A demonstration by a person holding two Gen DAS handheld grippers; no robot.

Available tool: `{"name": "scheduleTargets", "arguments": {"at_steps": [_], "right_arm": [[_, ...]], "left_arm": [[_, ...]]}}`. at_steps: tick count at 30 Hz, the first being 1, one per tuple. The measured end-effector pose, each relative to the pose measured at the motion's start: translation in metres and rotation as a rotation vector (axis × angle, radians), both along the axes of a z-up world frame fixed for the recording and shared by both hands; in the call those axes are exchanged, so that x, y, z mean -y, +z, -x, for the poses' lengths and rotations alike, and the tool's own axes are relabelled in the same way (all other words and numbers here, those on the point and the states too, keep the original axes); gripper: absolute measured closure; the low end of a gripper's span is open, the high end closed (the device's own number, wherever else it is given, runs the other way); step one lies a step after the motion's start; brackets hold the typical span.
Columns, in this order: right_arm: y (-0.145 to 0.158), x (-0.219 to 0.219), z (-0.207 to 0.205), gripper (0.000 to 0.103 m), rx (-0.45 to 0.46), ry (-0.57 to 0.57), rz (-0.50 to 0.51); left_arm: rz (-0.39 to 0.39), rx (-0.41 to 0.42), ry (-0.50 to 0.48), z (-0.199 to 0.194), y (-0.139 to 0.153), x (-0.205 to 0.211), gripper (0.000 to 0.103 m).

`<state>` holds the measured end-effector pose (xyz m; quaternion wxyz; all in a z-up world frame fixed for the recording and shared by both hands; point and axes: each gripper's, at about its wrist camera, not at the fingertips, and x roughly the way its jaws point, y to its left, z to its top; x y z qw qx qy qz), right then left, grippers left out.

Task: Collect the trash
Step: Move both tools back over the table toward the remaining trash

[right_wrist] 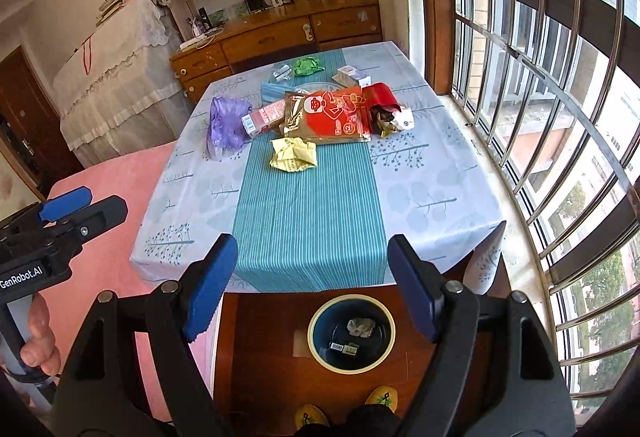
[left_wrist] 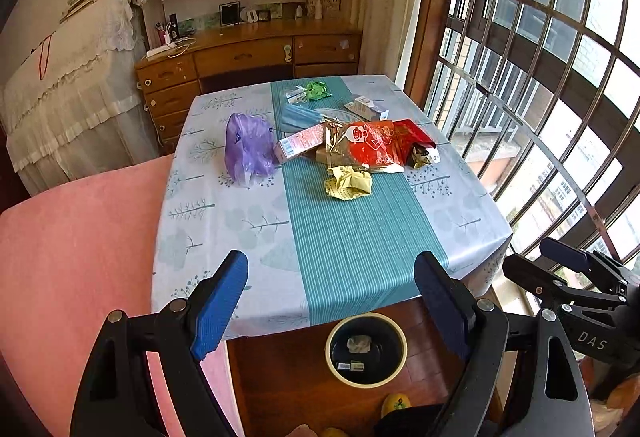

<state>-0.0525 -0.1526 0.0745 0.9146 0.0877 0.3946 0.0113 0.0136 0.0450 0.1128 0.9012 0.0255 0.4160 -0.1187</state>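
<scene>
Left gripper [left_wrist: 332, 301]: jaws wide apart, empty.
Right gripper [right_wrist: 312, 287]: jaws spread, empty.
Bin [right_wrist: 316, 347]: lower centre, below table [right_wrist: 440, 177] edge, handy for wrappers [right_wrist: 294, 155].

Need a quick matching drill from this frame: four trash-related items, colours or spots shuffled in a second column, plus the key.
Items:
1. crumpled wrapper
2. plastic bag
3. snack bag
4. trash bin

Descriptions:
A. purple, at the left of the pile
B. on the floor at the near table edge, scraps inside
C. yellow, nearest piece on the teal stripe
D. orange-red with a cartoon face, in the pile's middle

Pairs: 1-C, 2-A, 3-D, 4-B
</scene>
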Motion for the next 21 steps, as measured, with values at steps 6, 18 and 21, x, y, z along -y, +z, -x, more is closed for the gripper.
{"name": "scheduleTargets", "arguments": {"at_steps": [6, 18, 21], "right_arm": [[-0.002, 0.027, -0.058, 0.028, -0.003, 0.005, 0.026], [-0.048, 0.095, -0.245, 0.028, -0.126, 0.193, 0.095], [-0.066, 0.102, -0.287, 0.028, -0.151, 0.246, 0.135]], "left_arm": [[0.007, -0.043, 0.035, -0.054, -0.012, 0.012, 0.016], [0.087, -0.269, 0.285, -0.209, -0.093, 0.06, 0.016], [0.094, -0.296, 0.358, -0.232, -0.114, 0.069, 0.016]]}}
